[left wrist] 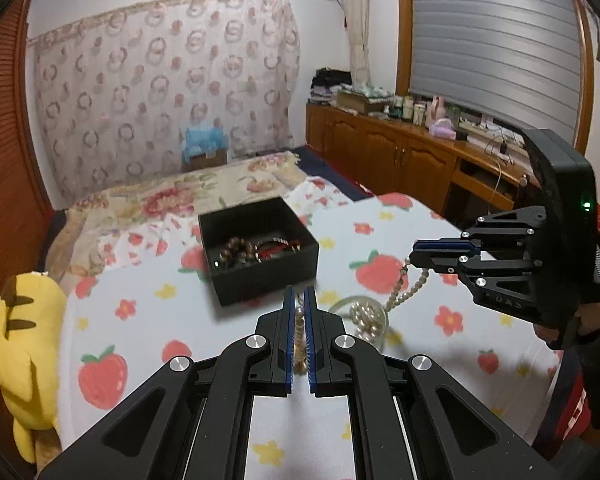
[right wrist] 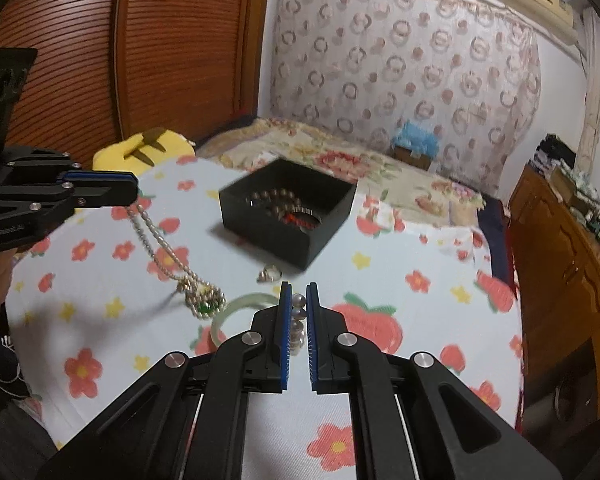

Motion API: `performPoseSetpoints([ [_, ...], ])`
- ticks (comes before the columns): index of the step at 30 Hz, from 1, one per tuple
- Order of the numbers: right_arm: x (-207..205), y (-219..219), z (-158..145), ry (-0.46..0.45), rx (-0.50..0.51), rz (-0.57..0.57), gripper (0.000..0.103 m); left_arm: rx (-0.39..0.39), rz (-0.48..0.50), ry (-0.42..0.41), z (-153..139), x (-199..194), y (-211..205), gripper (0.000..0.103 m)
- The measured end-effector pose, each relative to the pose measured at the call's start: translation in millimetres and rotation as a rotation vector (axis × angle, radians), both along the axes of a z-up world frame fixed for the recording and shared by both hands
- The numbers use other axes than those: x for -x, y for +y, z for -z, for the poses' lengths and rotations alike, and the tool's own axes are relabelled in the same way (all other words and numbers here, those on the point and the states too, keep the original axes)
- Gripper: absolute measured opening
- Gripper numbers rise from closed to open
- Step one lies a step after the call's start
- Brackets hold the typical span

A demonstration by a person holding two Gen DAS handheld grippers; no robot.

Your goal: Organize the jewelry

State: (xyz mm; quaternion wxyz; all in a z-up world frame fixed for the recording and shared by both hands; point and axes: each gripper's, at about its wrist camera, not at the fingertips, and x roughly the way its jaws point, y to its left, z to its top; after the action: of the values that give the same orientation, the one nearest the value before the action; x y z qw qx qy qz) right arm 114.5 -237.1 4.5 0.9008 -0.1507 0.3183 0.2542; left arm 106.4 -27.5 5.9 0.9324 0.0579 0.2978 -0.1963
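A black open jewelry box (left wrist: 260, 248) holding brown bead bracelets and a red piece sits on the strawberry-print cloth (left wrist: 140, 280); it also shows in the right wrist view (right wrist: 288, 212). My left gripper (left wrist: 299, 300) is shut on a thin pearl chain (right wrist: 160, 240) whose pendant (right wrist: 204, 300) hangs low over the cloth. My right gripper (right wrist: 299, 300) is shut on a pearl necklace (left wrist: 400, 296) that hangs into a heap of pearls (left wrist: 366, 318) on the cloth. A pale green bangle (right wrist: 236, 312) lies under them, and a small ring (right wrist: 269, 273) lies before the box.
A yellow plush toy (left wrist: 24, 352) lies at the cloth's left edge. A floral quilt (left wrist: 180, 192) lies behind the box. A wooden cabinet (left wrist: 400, 156) with clutter stands at the right, and a wooden slatted door (right wrist: 100, 60) at the left.
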Motion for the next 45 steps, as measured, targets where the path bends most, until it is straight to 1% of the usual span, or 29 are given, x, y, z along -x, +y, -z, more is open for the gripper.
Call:
performPoseSetpoints([
  [10, 5, 7, -52, -0.110, 0.000, -0.013, 0.008, 0.017, -0.003, -0.049, -27, -4, 2, 0.004],
  [15, 3, 10, -72, -0.141, 0.005, -0.011, 0.008, 0.022, -0.005, -0.075, -44, -7, 3, 0.004],
  [24, -10, 16, -85, -0.154, 0.016, -0.009, 0.008, 0.025, -0.026, -0.105, -67, -17, 4, 0.004],
  [32, -20, 18, -109, -0.194, 0.007, 0.004, 0.008, 0.022, -0.055, -0.134, -82, -29, 7, 0.004],
  [39, -34, 25, -126, -0.219, -0.001, 0.005, 0.008, 0.029, -0.080, -0.149, -97, -49, 11, 0.004],
  [45, -52, 26, -139, -0.218, -0.024, 0.007, 0.008, 0.040, -0.093, -0.161, -110, -69, 12, 0.004],
])
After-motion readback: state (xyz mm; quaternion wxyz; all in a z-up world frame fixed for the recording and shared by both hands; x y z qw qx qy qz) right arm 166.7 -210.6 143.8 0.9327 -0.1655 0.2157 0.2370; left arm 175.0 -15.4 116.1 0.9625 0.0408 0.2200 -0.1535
